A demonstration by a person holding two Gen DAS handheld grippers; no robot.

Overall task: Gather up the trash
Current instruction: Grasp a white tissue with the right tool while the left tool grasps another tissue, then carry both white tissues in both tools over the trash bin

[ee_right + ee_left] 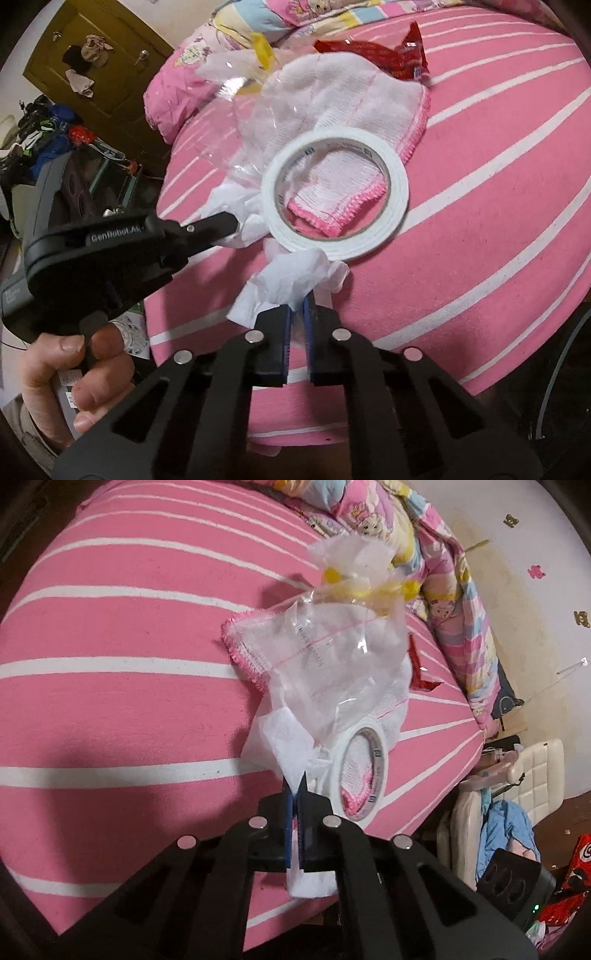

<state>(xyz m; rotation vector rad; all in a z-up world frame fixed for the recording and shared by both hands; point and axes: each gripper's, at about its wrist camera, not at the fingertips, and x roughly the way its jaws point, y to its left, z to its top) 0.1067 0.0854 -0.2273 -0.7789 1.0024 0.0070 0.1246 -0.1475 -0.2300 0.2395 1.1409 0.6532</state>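
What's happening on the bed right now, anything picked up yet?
A person is clearing trash off the pink striped bed, one gripper in each hand. The left gripper is shut on a white tissue, and the right gripper is shut on another crumpled tissue. Both tissues lie next to the tape roll, which sits on a white cloth. A clear plastic bag and a red wrapper are untouched.

Pink striped bed [480,184] bears cloth [351,99], tissues [291,277], red wrapper [388,55].
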